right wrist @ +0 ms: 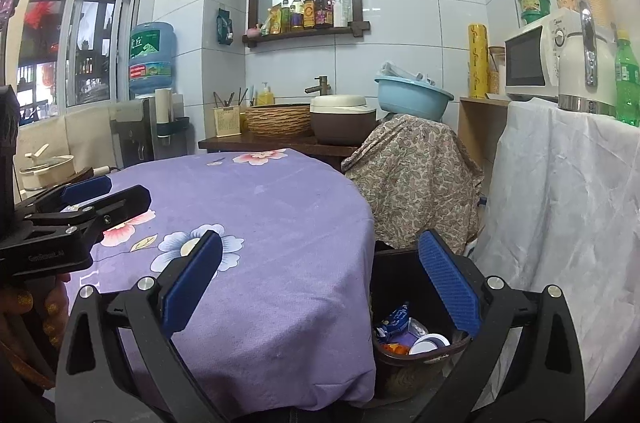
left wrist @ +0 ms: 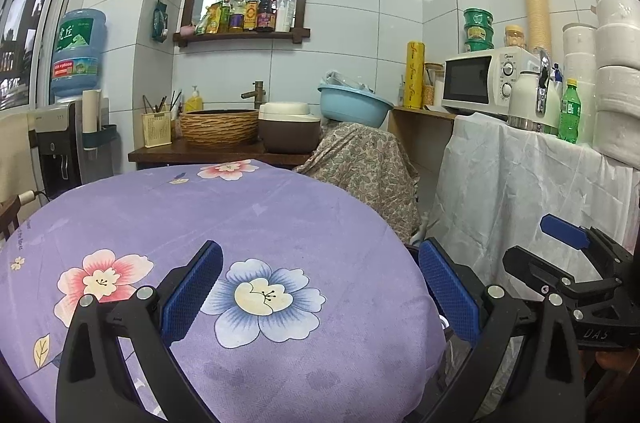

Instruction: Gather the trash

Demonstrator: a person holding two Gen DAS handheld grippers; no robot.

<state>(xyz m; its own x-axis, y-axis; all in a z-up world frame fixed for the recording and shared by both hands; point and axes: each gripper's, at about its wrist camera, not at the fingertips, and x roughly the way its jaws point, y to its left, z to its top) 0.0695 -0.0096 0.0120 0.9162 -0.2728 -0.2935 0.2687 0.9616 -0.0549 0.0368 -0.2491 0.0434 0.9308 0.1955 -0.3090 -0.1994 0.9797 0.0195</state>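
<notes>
Blue pads of left gripper spread wide, nothing between, over purple flowered tablecloth on round table. Right gripper also wide open, empty, straddling table edge w/ right finger above bin. Bin dark, on floor just beside table, between it & white sheet. Trash inside bin: blue wrapper, white lid, orange bits. Table top bare of trash. Counter behind: woven basket, rice cooker, blue basin, microwave.
</notes>
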